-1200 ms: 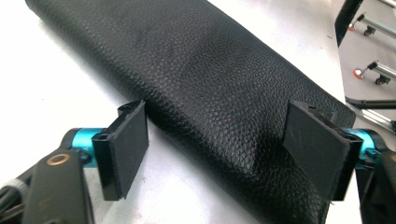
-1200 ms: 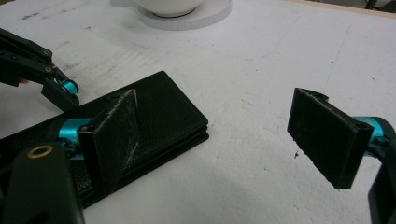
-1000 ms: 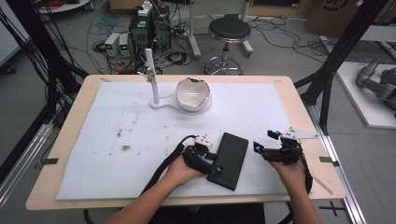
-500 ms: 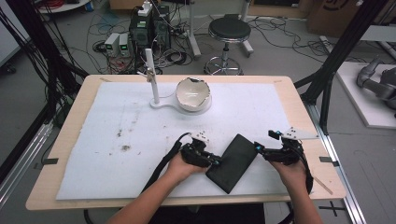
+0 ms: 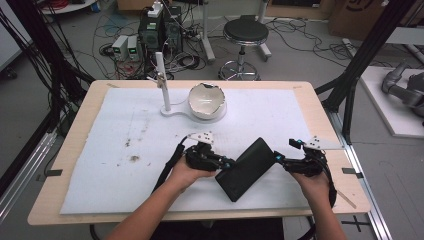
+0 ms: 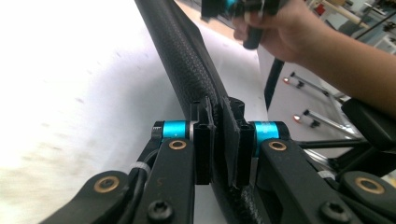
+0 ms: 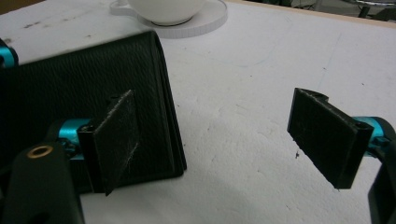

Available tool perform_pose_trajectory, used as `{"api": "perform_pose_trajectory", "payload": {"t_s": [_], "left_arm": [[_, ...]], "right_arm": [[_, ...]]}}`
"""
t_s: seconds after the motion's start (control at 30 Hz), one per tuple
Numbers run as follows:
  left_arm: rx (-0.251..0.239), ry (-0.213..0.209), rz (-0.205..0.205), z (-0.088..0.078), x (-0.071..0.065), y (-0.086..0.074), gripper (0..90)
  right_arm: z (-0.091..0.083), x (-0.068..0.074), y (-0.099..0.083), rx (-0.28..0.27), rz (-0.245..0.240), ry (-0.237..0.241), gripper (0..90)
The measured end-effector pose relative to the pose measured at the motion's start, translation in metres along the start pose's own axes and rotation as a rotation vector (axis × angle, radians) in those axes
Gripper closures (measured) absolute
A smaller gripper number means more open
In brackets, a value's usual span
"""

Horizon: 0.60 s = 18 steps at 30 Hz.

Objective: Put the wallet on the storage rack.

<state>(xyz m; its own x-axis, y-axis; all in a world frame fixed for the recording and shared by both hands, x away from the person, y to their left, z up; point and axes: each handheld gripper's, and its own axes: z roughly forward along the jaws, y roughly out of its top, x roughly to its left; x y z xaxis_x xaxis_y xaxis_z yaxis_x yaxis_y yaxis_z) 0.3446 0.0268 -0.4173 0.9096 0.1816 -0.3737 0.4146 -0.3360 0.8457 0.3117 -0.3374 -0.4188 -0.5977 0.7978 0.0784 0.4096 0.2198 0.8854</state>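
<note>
Now left gripper (image 6: 216, 140), jaws just closed, clamps the wallet (image 5: 248, 168) by one edge, near the table's (image 5: 320, 112) front edge. Right gripper (image 7: 224, 140) gapes beside it, holding nothing. Risk: thin edge grip; leather may slip or swing.

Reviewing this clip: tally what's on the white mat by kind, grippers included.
Grippers: 2, left gripper shut on the wallet, right gripper open
Wallet: 1, black
Bowl: 1, white
Post: 1, white, on a round base
Total: 5
</note>
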Motion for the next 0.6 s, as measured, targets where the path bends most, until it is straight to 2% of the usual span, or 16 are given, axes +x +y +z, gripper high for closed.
{"api": "perform_pose_trajectory", "payload": {"t_s": [0.03,0.07,0.17,0.23,0.27,0.3,0.37,0.43,0.53,0.57,0.6], "left_arm": [[0.000,0.000,0.000,0.000,0.000,0.000,83.0],[-0.014,0.017,0.021,-0.011,-0.002,0.005,83.1],[-0.037,0.046,0.055,-0.028,-0.003,0.012,83.2],[-0.034,0.080,0.086,-0.040,-0.005,0.016,83.1],[-0.034,0.080,0.086,-0.040,-0.005,0.016,83.1],[-0.025,0.112,0.119,-0.051,-0.006,0.020,83.2],[-0.019,0.122,0.129,-0.056,-0.007,0.021,83.2],[-0.001,0.140,0.156,-0.073,-0.008,0.022,83.2],[0.020,0.142,0.170,-0.083,-0.010,0.022,83.3],[0.031,0.136,0.178,-0.087,-0.011,0.022,83.3],[0.045,0.128,0.188,-0.092,-0.014,0.022,83.4]], "right_arm": [[0.000,0.000,0.000,0.000,0.000,0.000,17.2],[-0.001,0.000,0.000,-0.006,0.005,0.005,17.2],[-0.001,0.001,0.002,-0.017,0.006,0.008,17.2],[-0.002,0.002,0.003,-0.027,0.004,0.018,17.2],[-0.002,0.002,0.004,-0.031,0.005,0.026,17.2],[-0.002,0.002,0.005,-0.042,-0.002,0.033,17.2],[-0.003,0.004,0.007,-0.064,-0.007,0.059,17.2],[-0.003,0.007,0.009,-0.080,-0.017,0.088,17.2],[-0.001,0.010,0.012,-0.089,-0.024,0.122,17.2],[0.002,0.016,0.015,-0.100,-0.042,0.169,17.2],[0.004,0.019,0.017,-0.098,-0.047,0.185,17.2]]}}
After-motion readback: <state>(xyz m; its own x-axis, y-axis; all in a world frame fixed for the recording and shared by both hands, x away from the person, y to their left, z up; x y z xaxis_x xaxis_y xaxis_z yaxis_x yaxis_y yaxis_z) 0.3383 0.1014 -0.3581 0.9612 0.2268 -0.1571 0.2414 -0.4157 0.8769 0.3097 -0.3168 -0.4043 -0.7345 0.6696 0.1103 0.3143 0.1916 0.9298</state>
